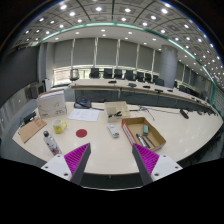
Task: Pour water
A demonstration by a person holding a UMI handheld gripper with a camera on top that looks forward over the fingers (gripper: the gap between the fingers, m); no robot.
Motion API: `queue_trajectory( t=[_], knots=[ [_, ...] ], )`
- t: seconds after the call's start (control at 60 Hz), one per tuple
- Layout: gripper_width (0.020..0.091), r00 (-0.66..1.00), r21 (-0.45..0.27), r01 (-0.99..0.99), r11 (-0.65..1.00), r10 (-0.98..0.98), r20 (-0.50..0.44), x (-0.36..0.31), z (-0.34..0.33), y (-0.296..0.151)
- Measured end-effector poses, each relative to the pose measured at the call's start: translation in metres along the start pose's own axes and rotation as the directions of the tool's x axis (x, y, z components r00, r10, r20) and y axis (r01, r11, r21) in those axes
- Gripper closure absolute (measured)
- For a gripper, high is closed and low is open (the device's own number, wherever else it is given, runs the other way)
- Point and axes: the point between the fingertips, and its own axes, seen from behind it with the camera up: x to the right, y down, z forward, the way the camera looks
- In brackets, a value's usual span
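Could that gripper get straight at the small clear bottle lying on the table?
Probably yes: the gripper is open and holds nothing, and the small clear bottle lies on the pale table just ahead of the fingers, with nothing between.

Matt pale table [110,140], brown cardboard box [145,131], glossy magenta finger pads [76,157]

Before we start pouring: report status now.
Gripper open, empty, above table. Bottle ahead-left, lying down, untouched. Open cardboard box ahead-right, not blocking.
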Motion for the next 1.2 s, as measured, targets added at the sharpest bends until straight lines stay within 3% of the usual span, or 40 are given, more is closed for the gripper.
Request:
queue_trajectory(
  t=[0.2, 0.417, 0.683, 1.017, 1.117, 1.2],
  knots=[
    [0.0249, 0.999, -0.021, 0.021, 1.000, -0.020, 0.050, -0.042, 0.007, 0.023],
    [0.0244, 0.992, -0.021, 0.027, 0.999, -0.025, 0.127, -0.136, 0.024, 0.064],
    [0.0242, 0.978, 0.039, -0.019, 0.999, 0.011, 0.207, -0.277, 0.072, 0.102],
    [0.0241, 0.991, 0.148, -0.046, 0.988, 0.026, 0.131, -0.343, 0.196, 0.111],
    [0.0296, 0.991, 0.179, -0.049, 0.983, 0.025, 0.134, -0.350, 0.224, 0.108],
    [0.0406, 0.990, 0.189, -0.047, 0.981, 0.021, 0.141, -0.357, 0.237, 0.108]
  ],
)
